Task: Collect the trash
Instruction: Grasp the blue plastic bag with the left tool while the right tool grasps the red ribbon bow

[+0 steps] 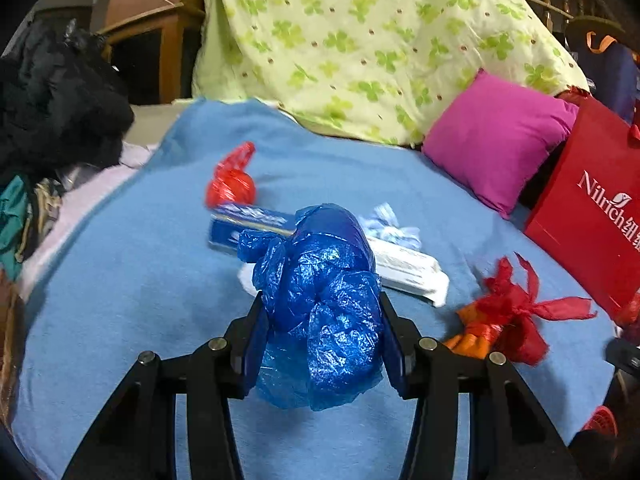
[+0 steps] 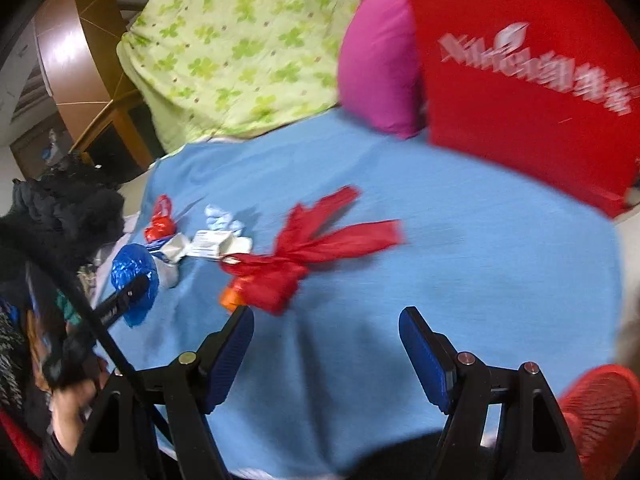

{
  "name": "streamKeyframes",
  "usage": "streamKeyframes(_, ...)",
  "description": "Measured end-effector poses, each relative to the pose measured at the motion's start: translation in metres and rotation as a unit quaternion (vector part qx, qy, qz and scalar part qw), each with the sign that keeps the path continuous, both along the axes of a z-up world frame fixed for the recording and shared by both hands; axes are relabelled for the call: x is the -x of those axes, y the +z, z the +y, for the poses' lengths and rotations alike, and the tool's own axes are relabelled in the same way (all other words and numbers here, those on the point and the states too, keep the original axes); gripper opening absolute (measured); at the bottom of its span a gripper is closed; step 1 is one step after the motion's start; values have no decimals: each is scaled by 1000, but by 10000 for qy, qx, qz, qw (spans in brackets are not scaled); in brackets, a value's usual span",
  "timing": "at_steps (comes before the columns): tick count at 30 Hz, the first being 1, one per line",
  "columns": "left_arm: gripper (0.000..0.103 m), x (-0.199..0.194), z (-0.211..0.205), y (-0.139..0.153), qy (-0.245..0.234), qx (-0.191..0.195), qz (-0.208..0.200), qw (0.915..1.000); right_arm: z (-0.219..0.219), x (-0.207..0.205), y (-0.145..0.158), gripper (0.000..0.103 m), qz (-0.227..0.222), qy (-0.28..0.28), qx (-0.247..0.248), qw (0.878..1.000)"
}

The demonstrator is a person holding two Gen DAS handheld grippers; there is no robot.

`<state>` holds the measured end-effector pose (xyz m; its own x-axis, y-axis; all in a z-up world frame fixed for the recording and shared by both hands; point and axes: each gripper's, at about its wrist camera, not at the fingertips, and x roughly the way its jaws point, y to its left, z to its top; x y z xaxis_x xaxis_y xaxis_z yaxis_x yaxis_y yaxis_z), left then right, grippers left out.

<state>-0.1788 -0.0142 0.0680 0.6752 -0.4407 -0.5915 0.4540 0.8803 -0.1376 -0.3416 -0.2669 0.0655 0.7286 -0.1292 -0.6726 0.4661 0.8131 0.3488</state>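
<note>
The left gripper (image 1: 322, 334) is clenched on a crumpled blue plastic bag (image 1: 320, 292), its pads pressing the bag from both sides above the blue blanket (image 1: 120, 280), a grip that appears meant to carry the bag off as trash. The right gripper (image 2: 326, 344) stands released, nothing between its pads, aimed down at the blanket's near edge, probably lining up for the next piece.

Beyond them, a green clover-print quilt (image 1: 360, 40) is heaped along the blanket's far edge, with a red paper shopping bag (image 1: 580, 208) upright at the right edge and a magenta pillow (image 1: 496, 136) wedged against it; the red bag may be the collection point, though its mouth is not in view.

The remaining litter lies mid-blanket. A knotted red plastic bag (image 2: 304, 256) over something orange sits just ahead of the right gripper, towards its left finger. Behind the held blue bag lie a blue-and-white carton (image 1: 248, 224), a white wrapper (image 1: 408, 272), a smaller red bag (image 1: 232, 180) and a pale crumpled scrap (image 1: 392, 228).
</note>
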Motion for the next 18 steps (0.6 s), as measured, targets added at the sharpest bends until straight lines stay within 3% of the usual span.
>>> streamKeyframes(5,52,-9,7,-7,62,53,95,9999,-10,-56,-21,78,141,-85,-263,9995)
streamKeyframes(12,52,-8,1,-7,-80,58,59,9999,-21,-95,-34,77,572,84,141,9982)
streamKeyframes(15,52,-9,-4,-9,-143,10,83,9999,-20,-109,-42,63,682,246,141,9973)
streamKeyframes(16,52,-10,-5,-10,-157,-5,88,9998,-20,-112,-46,46,702,311,50,9970)
streamKeyframes(17,52,-10,-5,-10,-166,-15,95,9998,-20,-114,-50,37,714,355,-4,9968)
streamKeyframes(18,52,-11,-6,-11,-168,-26,104,9998,-20,-112,-50,37,644,336,-18,9974)
